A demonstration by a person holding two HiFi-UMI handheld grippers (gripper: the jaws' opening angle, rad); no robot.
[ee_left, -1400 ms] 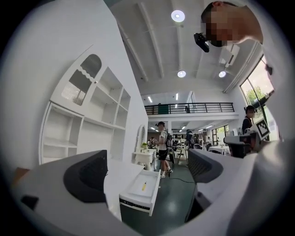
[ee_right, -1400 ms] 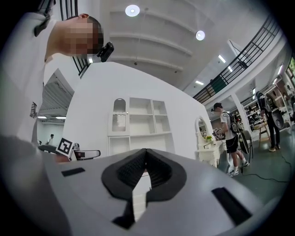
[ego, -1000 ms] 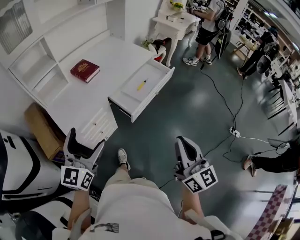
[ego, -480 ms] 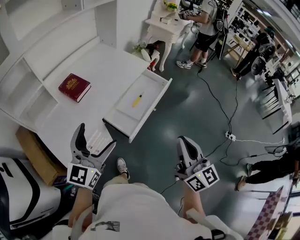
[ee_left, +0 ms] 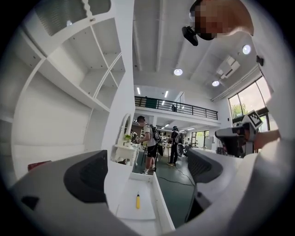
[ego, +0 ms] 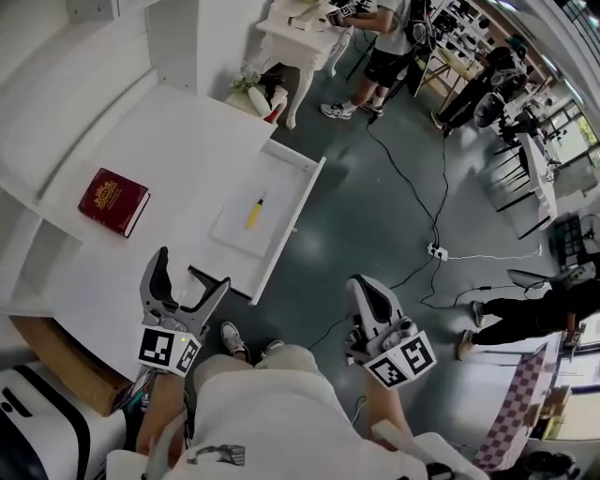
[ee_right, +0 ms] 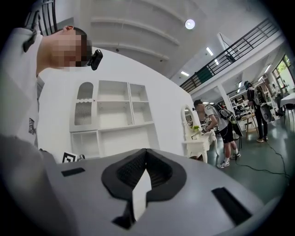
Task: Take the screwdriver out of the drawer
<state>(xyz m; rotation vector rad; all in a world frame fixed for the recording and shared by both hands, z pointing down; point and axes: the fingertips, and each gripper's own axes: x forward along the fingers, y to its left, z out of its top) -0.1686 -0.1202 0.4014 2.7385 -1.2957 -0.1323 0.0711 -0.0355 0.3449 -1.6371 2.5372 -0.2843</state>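
A small yellow screwdriver [ego: 255, 212] lies in the open white drawer [ego: 290, 222] that juts out of the white desk [ego: 178, 150]. In the left gripper view the screwdriver [ee_left: 137, 201] shows far ahead between the jaws, on the drawer floor. My left gripper [ego: 189, 274] is open, held near the desk's front edge, well short of the drawer. My right gripper [ego: 364, 298] is shut and empty, over the dark floor to the right of the drawer.
A red book [ego: 113, 201] lies on the desk top. White shelves [ee_left: 78, 73] rise behind the desk. A small white table [ego: 298, 21] stands past the drawer with people [ego: 384, 37] near it. Cables and a power strip [ego: 437, 251] cross the floor. A cardboard box [ego: 61, 361] sits low left.
The head view has swung, so the desk and drawer sit lower and closer to my left gripper. Both grippers hold about the same place in the frame; their jaws have not changed.
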